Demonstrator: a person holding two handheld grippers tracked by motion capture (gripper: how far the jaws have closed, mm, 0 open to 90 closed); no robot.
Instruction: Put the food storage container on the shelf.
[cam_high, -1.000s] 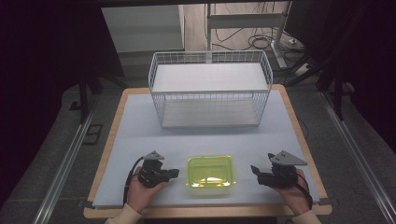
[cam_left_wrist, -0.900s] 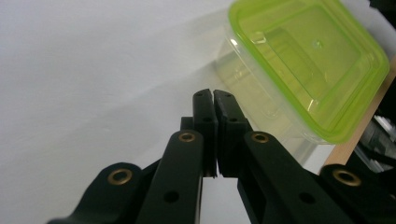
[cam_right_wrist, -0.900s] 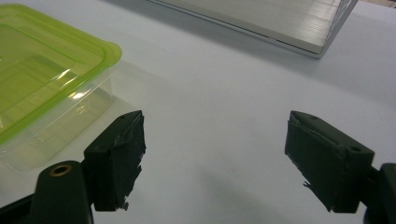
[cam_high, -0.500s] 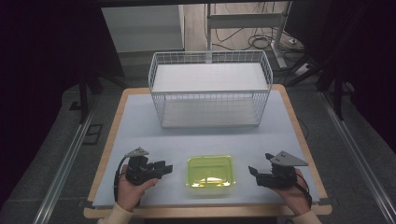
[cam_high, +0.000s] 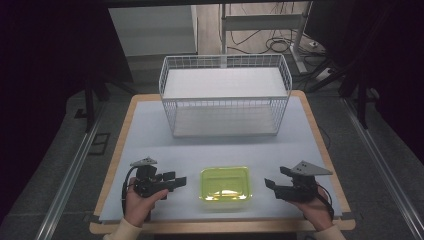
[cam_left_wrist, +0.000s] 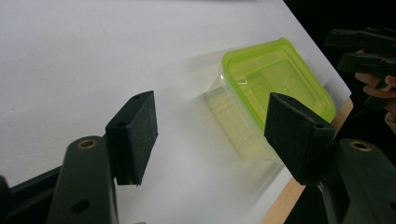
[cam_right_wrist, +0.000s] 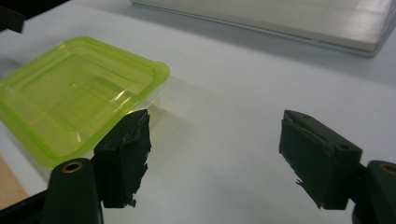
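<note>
- Left gripper (cam_high: 177, 181): held in the left hand (cam_high: 139, 204) at the near left of the table (cam_high: 150, 130), pointing right toward the box (cam_high: 226, 183). Jaws have just been opening and stand well apart. Nothing between them; the pads press on nothing.
- In the left gripper view the left gripper (cam_left_wrist: 212, 128) frames bare table (cam_left_wrist: 93, 56), with the box (cam_left_wrist: 275, 86) lying just past the right-hand pad, near but apart from it.
- Right gripper (cam_high: 270, 183): held in the right hand (cam_high: 316, 210) at the near right, pointing left toward the box. Jaws have just been closing a little, yet the gap is wide. Nothing held.
- In the right gripper view the right gripper (cam_right_wrist: 215, 158) spans bare table (cam_right_wrist: 243, 84); the box (cam_right_wrist: 74, 98) sits just beyond the left-hand pad. Contact cannot be told there.
- Box: clear tub with a yellow-green lid, lid up, flat on the table at near centre, between the two grippers.
- Box long axis runs left to right, parallel to the near table edge; short sides face the grippers.
- Wire basket (cam_high: 225, 97): far centre of the table, well apart from the box.
</note>
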